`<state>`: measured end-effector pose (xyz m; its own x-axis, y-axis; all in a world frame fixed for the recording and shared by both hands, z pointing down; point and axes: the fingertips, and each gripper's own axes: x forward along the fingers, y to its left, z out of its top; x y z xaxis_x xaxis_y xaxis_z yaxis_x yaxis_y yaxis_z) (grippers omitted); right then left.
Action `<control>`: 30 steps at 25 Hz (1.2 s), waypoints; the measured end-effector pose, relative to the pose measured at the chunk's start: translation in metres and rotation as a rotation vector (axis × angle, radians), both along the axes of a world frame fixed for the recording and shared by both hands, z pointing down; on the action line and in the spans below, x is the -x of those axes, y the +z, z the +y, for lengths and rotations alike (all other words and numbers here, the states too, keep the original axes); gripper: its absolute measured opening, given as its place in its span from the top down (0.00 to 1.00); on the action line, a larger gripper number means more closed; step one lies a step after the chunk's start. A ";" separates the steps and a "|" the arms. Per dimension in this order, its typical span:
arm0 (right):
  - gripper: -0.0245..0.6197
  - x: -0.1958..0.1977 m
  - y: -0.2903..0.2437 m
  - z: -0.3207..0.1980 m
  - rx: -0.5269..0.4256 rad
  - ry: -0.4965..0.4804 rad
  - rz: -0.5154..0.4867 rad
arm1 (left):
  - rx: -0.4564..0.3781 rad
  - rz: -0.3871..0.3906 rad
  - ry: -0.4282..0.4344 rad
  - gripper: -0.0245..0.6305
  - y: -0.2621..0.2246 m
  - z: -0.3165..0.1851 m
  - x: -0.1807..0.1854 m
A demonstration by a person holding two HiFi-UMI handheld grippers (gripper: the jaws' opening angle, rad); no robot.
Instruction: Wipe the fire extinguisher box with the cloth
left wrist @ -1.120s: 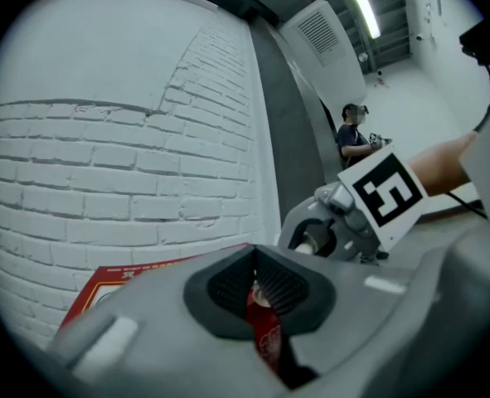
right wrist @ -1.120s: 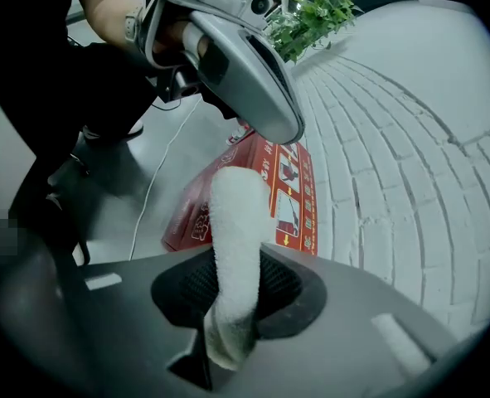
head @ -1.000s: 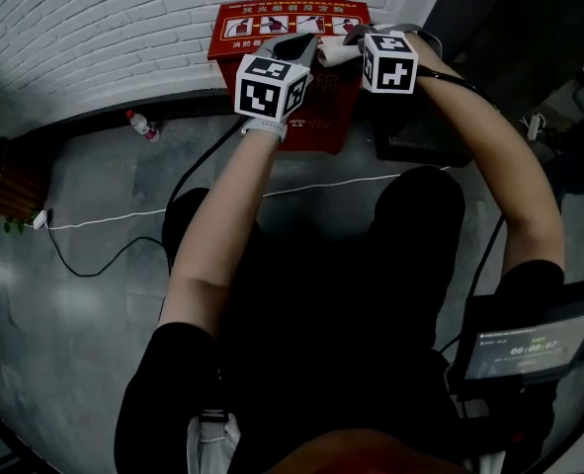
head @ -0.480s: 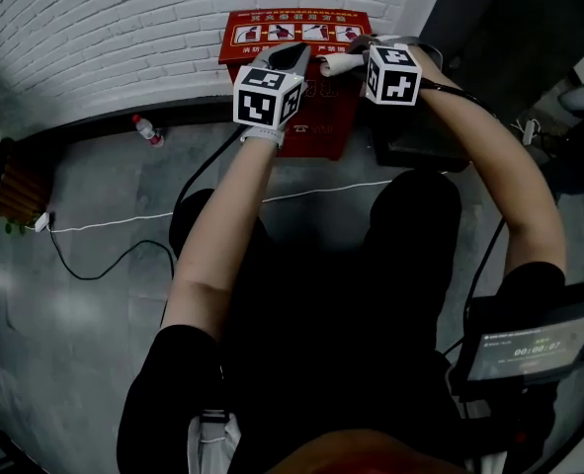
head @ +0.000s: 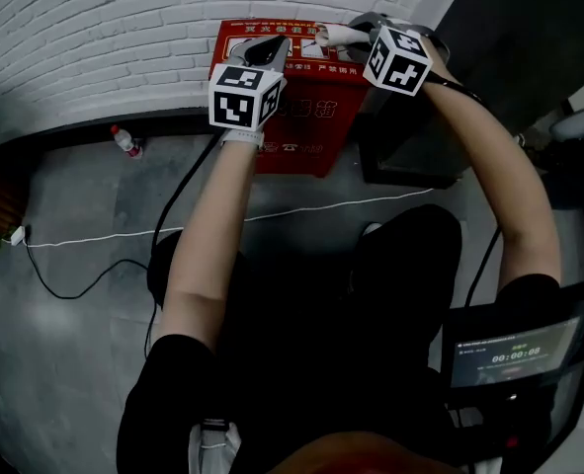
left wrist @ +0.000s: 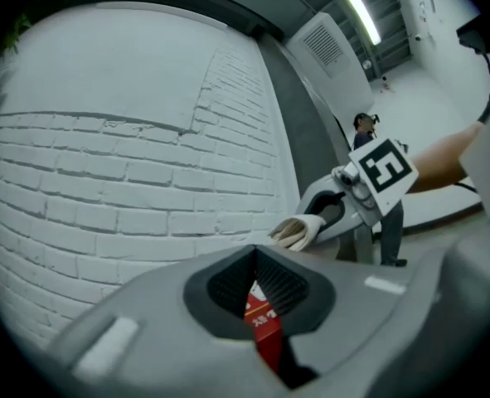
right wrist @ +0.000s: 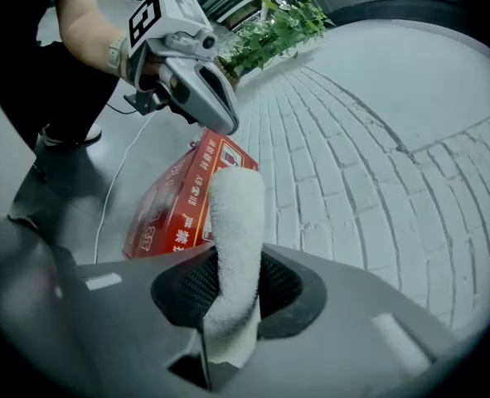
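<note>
Over the red rectangular fire extinguisher box (head: 306, 117), the right gripper (right wrist: 232, 293) pinches a rolled white cloth (right wrist: 236, 214) beside the left gripper (left wrist: 257, 297), its jaws pressed together.

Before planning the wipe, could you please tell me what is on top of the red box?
The left gripper and the right gripper, which holds a white cloth, hang over the top of the box. They hide part of it; whether the cloth touches is unclear.

White brick wall (head: 104, 28); grey floor (head: 64, 344) (1 white cable (head: 94, 238) across); ceiling strip light (left wrist: 360, 12).
</note>
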<state>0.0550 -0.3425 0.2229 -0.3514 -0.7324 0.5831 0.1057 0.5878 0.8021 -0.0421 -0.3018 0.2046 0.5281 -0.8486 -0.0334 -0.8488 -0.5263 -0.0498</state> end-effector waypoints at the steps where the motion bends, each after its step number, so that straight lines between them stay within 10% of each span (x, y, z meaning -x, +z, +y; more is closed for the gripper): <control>1: 0.81 0.002 0.001 -0.008 -0.004 0.009 -0.005 | -0.003 0.011 -0.003 0.96 0.000 -0.003 0.005; 16: 0.81 0.049 0.042 -0.137 0.009 0.009 0.029 | 0.085 0.048 0.014 0.96 0.027 -0.072 0.010; 30: 0.82 0.065 0.062 -0.127 0.095 -0.020 0.041 | 0.098 0.064 0.035 0.96 0.022 -0.061 0.014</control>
